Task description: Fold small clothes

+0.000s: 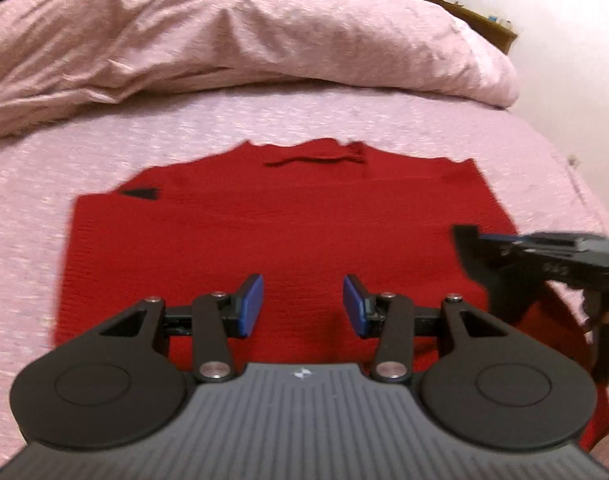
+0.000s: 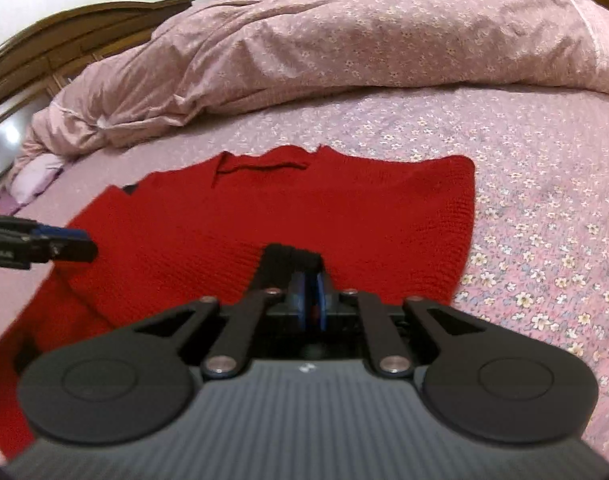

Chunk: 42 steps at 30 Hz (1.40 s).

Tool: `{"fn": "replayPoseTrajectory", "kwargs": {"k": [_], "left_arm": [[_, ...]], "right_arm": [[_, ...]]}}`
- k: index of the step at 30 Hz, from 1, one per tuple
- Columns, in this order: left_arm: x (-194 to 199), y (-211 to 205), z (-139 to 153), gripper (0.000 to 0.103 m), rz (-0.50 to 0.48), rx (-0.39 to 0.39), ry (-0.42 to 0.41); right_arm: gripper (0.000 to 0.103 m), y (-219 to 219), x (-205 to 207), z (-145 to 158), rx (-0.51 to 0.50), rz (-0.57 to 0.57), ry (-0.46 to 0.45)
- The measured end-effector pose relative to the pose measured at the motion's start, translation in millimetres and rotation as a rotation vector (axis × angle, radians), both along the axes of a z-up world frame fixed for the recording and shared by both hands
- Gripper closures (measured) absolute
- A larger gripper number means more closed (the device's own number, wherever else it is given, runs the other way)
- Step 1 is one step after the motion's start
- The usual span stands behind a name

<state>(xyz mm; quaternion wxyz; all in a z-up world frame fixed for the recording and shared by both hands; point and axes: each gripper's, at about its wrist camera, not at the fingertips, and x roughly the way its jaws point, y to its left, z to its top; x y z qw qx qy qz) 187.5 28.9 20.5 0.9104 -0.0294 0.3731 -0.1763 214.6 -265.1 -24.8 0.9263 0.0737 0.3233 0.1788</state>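
Note:
A red knit sweater (image 1: 264, 232) (image 2: 344, 208) lies spread flat on the bed, neckline away from me. My left gripper (image 1: 303, 284) hovers over its near middle, open, blue pads well apart with nothing between them; in the right wrist view the left gripper (image 2: 84, 248) pokes in from the left edge. My right gripper (image 2: 292, 256) rests with its black tips on the sweater, pads a thin slit apart, a sliver of red showing in the slit, cloth flat around it. In the left wrist view the right gripper (image 1: 464, 240) sits at the sweater's right edge.
The sweater lies on a pink flowered bed cover (image 2: 524, 200) (image 1: 224, 120). A bunched pink duvet (image 1: 224, 32) (image 2: 344, 40) is heaped along the far side. A dark wooden headboard (image 2: 64, 32) runs behind it, and the bed's edge falls away at the far right (image 1: 576, 184).

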Motion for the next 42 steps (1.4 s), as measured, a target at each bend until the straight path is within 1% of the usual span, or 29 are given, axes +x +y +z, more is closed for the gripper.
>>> {"fn": "replayPoseTrajectory", "kwargs": {"k": [2,5,8,9,10,11,13,15,17,19,21,22,24,27,30,34,36,39,42], "left_arm": [[-0.5,-13.0,-4.2,0.053,-0.009,-0.031,0.018],[-6.8,-34.3,-11.4,0.053,-0.034,-0.068,0.038],[-13.7,-49.8,-16.5,0.053,-0.058,-0.089,0.048],[-16.5,-54.4,-16.9,0.053,-0.053,-0.096,0.046],[-18.5,-58.5,-16.7,0.053,-0.044,-0.102,0.038],[-21.4,-63.0,-15.9,0.053,-0.040,-0.108,0.025],[-27.0,-71.0,-13.9,0.053,-0.041,-0.126,0.010],[-32.1,-77.4,-11.1,0.053,-0.053,-0.145,0.004],[-36.9,-82.5,-7.1,0.053,-0.060,-0.141,-0.006],[-40.3,-83.6,-2.8,0.053,-0.058,-0.116,-0.020],[-42.5,-80.1,0.6,0.053,-0.052,-0.097,-0.028],[-43.6,-76.3,2.1,0.053,-0.045,-0.088,-0.030],[-45.0,-69.0,2.4,0.053,-0.026,-0.069,-0.030],[-42.7,-53.9,1.8,0.053,0.014,-0.039,-0.026],[-41.6,-38.8,-0.2,0.053,0.054,-0.006,-0.018],[-38.1,-17.4,-4.1,0.053,0.100,0.028,-0.005],[-35.2,-7.8,-5.6,0.053,0.123,0.038,0.000],[-27.2,3.9,-5.8,0.053,0.138,0.067,-0.005],[-10.0,14.9,-2.9,0.053,0.128,0.106,-0.010]], "right_arm": [[0.091,-12.2,2.9,-1.8,0.096,-0.020,0.030],[0.091,-24.1,3.2,-3.2,0.183,-0.024,0.064],[0.080,-33.1,-4.8,0.3,0.277,-0.032,0.070],[0.061,-35.2,-9.3,3.6,0.303,-0.067,0.057],[0.040,-36.9,-14.7,7.2,0.337,-0.073,0.032],[0.036,-37.5,-18.3,10.9,0.368,-0.053,0.007],[0.036,-36.3,-27.5,21.7,0.430,-0.001,-0.065],[0.035,-33.2,-32.7,29.6,0.491,0.043,-0.112],[0.035,-28.0,-33.7,35.6,0.516,0.086,-0.118],[0.033,-20.6,-37.5,40.9,0.461,0.107,-0.161],[0.033,-13.4,-40.3,44.7,0.347,0.107,-0.202],[0.032,-11.5,-38.9,45.7,0.296,0.101,-0.193],[0.032,-11.1,-31.8,41.9,0.240,0.078,-0.165],[0.032,-13.2,-19.2,31.2,0.206,0.051,-0.118],[0.032,-8.7,-3.9,18.5,0.136,0.021,-0.071],[0.032,1.6,8.1,1.1,0.100,0.052,-0.004],[0.032,11.5,7.6,-1.2,0.041,0.054,-0.006],[0.032,17.7,5.3,-3.0,0.036,0.010,0.024],[0.033,23.3,7.1,3.3,-0.019,0.045,0.054]]}}
